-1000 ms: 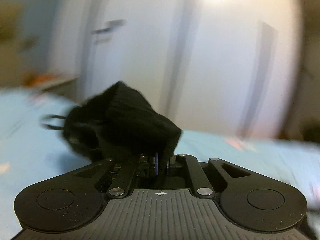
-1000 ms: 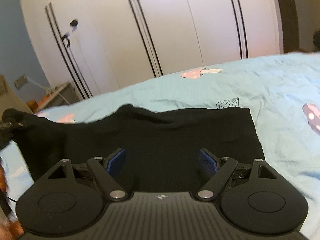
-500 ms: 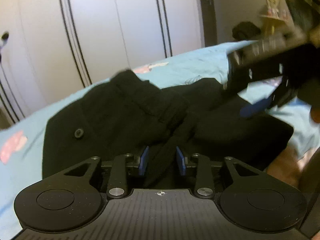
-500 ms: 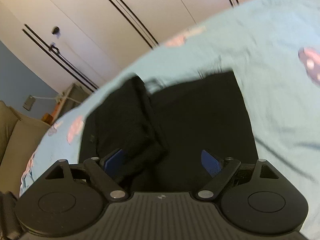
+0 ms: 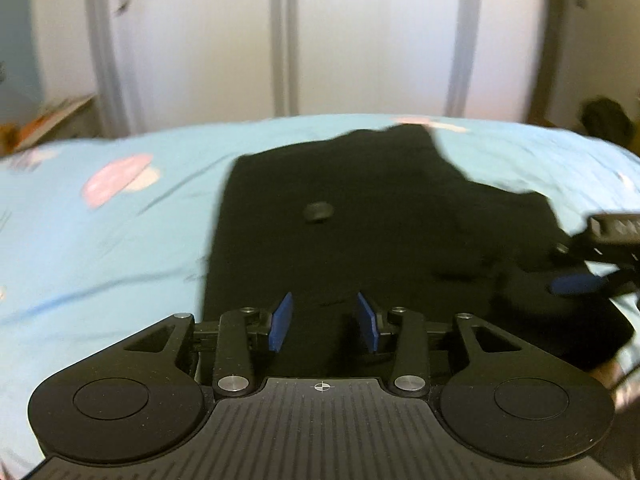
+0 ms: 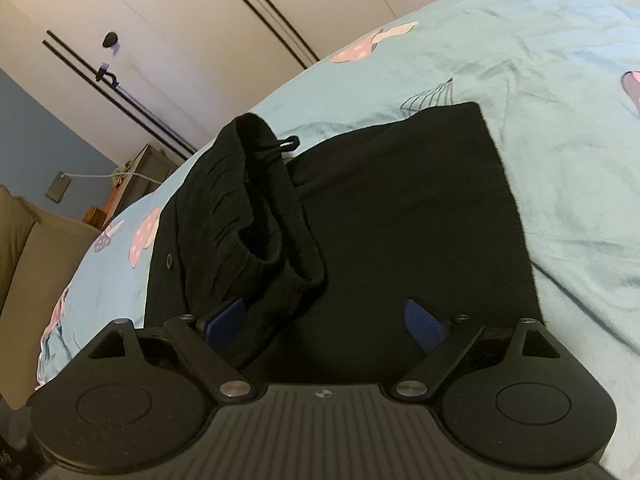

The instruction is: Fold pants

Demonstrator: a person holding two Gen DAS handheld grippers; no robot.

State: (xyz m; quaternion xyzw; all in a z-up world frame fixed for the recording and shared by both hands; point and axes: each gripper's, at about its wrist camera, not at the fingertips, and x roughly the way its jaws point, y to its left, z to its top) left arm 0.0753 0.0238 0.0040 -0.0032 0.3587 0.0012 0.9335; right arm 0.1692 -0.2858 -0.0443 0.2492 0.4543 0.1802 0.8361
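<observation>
Black pants [image 5: 360, 216] lie folded on the light blue bed sheet [image 5: 100, 248], a button [image 5: 318, 211] showing on top. My left gripper [image 5: 324, 322] is open just above the near edge of the pants, holding nothing. In the right wrist view the pants [image 6: 400, 220] have their waistband [image 6: 272, 200] bunched and raised on the left. My right gripper [image 6: 326, 322] is wide open over the near edge, and the waistband end lies by its left finger [image 6: 226, 318]. The right gripper also shows at the right edge of the left wrist view [image 5: 596, 264].
White wardrobe doors [image 5: 360, 40] stand behind the bed. A brown sofa [image 6: 36, 256] and a low shelf [image 6: 132, 176] are on the left. The sheet [image 6: 560, 120] carries pink mushroom prints [image 5: 120, 178] and stretches to the right of the pants.
My left gripper swung the held pants fabric across, laid it on the pile and opened. The right gripper stayed open and tilted over the pants.
</observation>
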